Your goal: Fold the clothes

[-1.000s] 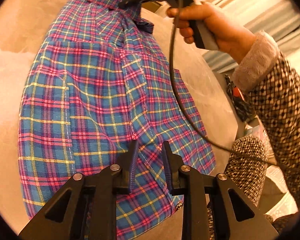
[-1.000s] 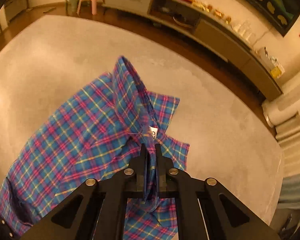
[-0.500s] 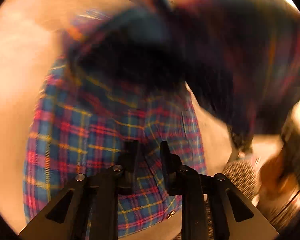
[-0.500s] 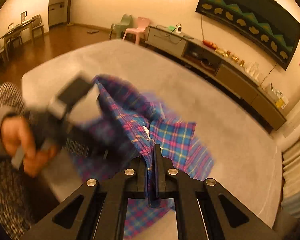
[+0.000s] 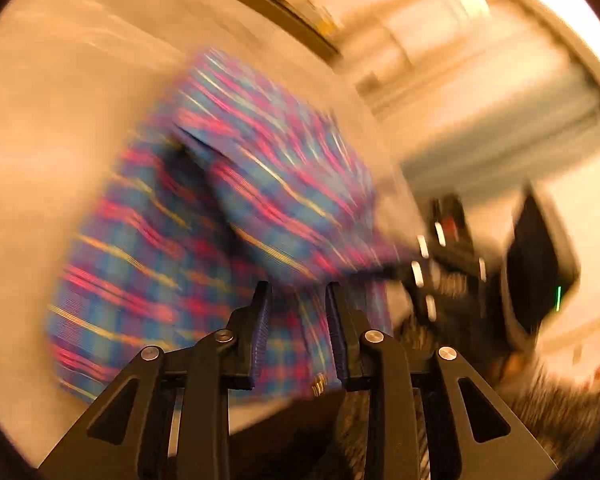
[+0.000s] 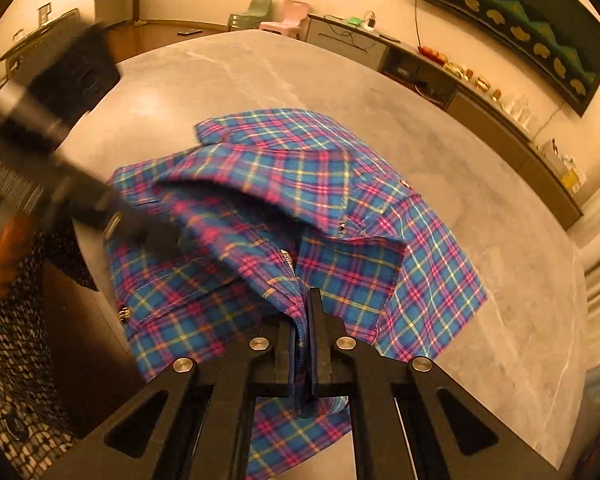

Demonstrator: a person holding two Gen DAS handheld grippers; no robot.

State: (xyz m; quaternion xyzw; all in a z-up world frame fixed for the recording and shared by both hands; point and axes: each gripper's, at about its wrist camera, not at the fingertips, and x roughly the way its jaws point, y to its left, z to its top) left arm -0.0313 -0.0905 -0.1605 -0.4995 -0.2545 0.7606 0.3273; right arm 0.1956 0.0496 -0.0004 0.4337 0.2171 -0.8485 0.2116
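A blue, pink and yellow plaid shirt (image 6: 300,184) lies doubled over on a grey round table (image 6: 480,216). My right gripper (image 6: 305,300) is shut on a fold of the shirt's collar end and holds it low over the near edge. The left wrist view is blurred: my left gripper (image 5: 298,296) is open, its jaws apart over the shirt's (image 5: 228,208) near hem, with cloth seen between them but not pinched. The left gripper also shows, blurred, at the left of the right wrist view (image 6: 152,236).
A long low cabinet (image 6: 440,76) with small items runs along the far wall. Small green and pink chairs (image 6: 276,16) stand behind the table. The person's patterned sleeve (image 6: 16,340) is at the left edge. Table edge lies near my grippers.
My right gripper has carried the collar end over the shirt toward the near hem, doubling the shirt. My left gripper stayed open near the hem, and its view swung and blurred.
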